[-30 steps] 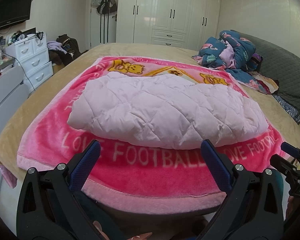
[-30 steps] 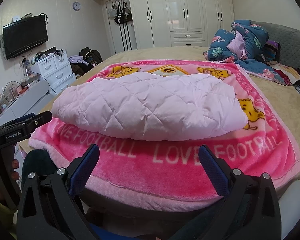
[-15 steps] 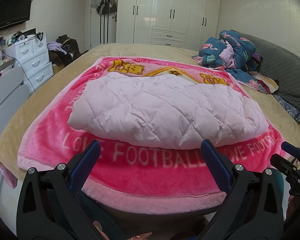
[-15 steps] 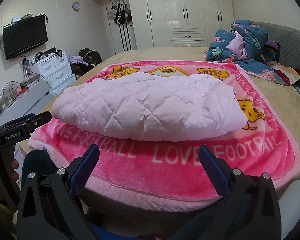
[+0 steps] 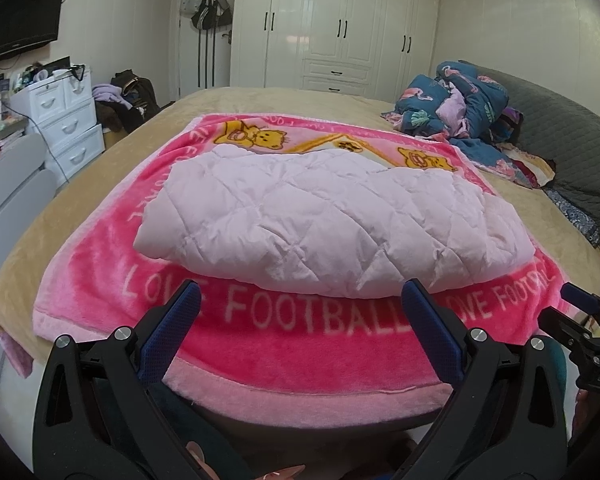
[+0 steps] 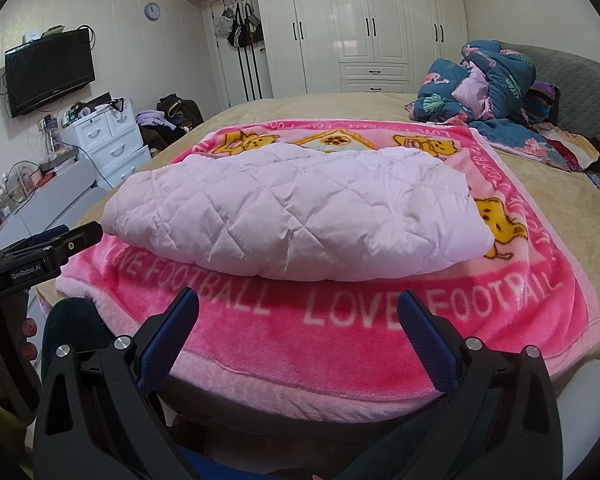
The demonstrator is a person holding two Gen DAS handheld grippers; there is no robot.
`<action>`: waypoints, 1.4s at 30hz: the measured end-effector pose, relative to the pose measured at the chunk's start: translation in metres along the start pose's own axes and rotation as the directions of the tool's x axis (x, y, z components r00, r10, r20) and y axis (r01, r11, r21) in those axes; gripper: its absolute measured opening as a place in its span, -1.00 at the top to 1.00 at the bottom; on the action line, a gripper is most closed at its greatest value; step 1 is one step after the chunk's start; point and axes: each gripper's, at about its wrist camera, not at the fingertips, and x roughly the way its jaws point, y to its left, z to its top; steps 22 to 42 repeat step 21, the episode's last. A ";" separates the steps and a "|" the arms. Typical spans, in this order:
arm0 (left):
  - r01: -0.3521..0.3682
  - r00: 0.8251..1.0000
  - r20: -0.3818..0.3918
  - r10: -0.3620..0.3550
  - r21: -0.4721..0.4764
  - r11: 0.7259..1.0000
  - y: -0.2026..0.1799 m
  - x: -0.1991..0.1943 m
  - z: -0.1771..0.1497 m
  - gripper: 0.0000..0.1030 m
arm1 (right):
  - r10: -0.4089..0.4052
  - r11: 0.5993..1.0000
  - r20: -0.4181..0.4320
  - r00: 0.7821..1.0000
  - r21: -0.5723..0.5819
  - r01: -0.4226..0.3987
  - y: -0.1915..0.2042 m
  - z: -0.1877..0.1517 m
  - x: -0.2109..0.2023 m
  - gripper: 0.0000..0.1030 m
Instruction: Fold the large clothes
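- Left wrist view: our left gripper [image 5: 298,306] sits at bottom centre, fingers spread wide, holding nothing, hanging off the near edge of the pink blanket [image 5: 300,356].
- Right wrist view: right gripper [image 6: 298,312] likewise spread and empty, bottom centre, short of the blanket.
- Pale pink quilted garment [image 5: 324,216] lies mid-frame on the blanket, on the bed [image 5: 72,196]; it looks already folded into a puffy rectangle w/ rounded near edge.
- We judge the fold is done or nearly so; any last step is probably a tidy or one more halving.
- To do it well: approach low, pinch through all layers at the two near corners, not just the top shell, since padded fabric will likely slip and spring back.
- Lift both sides evenly, lay over, press flat before letting go.
- Avoid snagging the blanket pile underneath.
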 end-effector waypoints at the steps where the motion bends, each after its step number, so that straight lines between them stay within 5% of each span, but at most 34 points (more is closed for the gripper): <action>1: 0.004 1.000 0.003 -0.004 0.005 1.000 0.000 -0.001 0.000 -0.82 | -0.001 1.000 0.000 1.000 0.002 0.001 0.000 0.000 0.000 -0.92; 11: 0.005 0.999 -0.042 -0.004 0.015 1.000 0.005 0.005 -0.007 -0.82 | -0.039 0.999 -0.007 0.999 0.019 0.039 -0.012 -0.005 0.000 -0.92; 15: -0.060 0.994 -0.095 0.054 -0.062 0.996 0.047 0.027 0.001 -0.82 | -0.115 0.991 0.015 0.993 0.071 0.114 -0.041 -0.010 -0.005 -0.92; 19: -0.225 0.971 -0.122 0.207 -0.167 0.960 0.131 0.055 0.021 -0.82 | -0.337 0.927 0.009 0.941 0.175 0.331 -0.118 -0.026 -0.013 -0.92; 21: -0.328 0.942 -0.149 0.302 -0.207 0.922 0.182 0.075 0.032 -0.82 | -0.511 0.813 -0.057 0.858 0.290 0.504 -0.193 -0.051 -0.021 -0.92; 42: -0.328 0.942 -0.149 0.302 -0.207 0.922 0.182 0.075 0.032 -0.82 | -0.511 0.813 -0.057 0.858 0.290 0.504 -0.193 -0.051 -0.021 -0.92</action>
